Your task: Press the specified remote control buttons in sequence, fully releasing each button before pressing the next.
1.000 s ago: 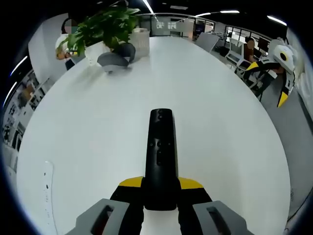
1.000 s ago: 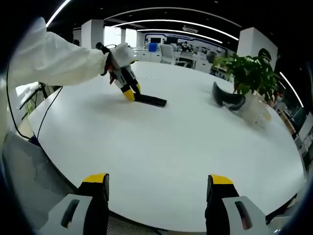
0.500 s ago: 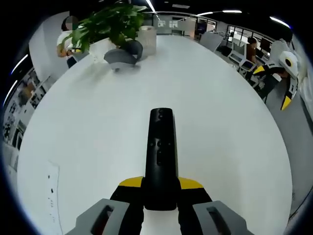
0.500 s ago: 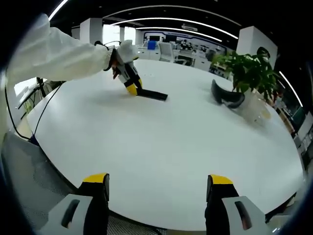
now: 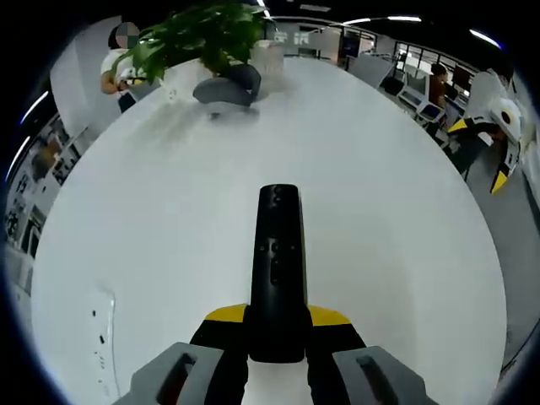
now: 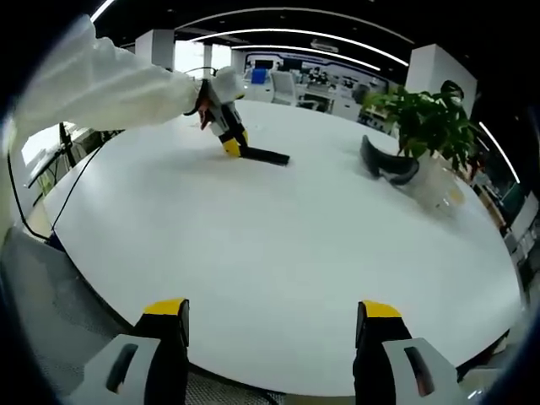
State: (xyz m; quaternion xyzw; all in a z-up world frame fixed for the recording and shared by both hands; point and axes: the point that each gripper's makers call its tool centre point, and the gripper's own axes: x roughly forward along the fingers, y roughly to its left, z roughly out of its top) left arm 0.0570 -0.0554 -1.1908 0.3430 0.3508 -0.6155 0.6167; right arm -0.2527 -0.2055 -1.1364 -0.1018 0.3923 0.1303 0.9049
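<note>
A long black remote control (image 5: 277, 270) with small buttons points away from me over the white table (image 5: 380, 211), and my left gripper (image 5: 277, 325) is shut on its near end between the yellow-tipped jaws. In the right gripper view the same remote (image 6: 265, 156) lies far across the table, held by the left gripper (image 6: 230, 143) in a white-sleeved hand. My right gripper (image 6: 272, 325) stands open near the table's edge with nothing between its fingers.
A potted green plant (image 5: 202, 38) and a dark curved object (image 5: 226, 87) stand at the table's far end; the plant (image 6: 430, 126) and dark object (image 6: 388, 169) sit at the right in the right gripper view. A white flat device (image 5: 103, 337) lies at the left. Office chairs and desks surround the table.
The left gripper's view has swung, so the plant sits further right and the white device nearer. In the right view the left gripper and remote have drifted slightly up and away.
</note>
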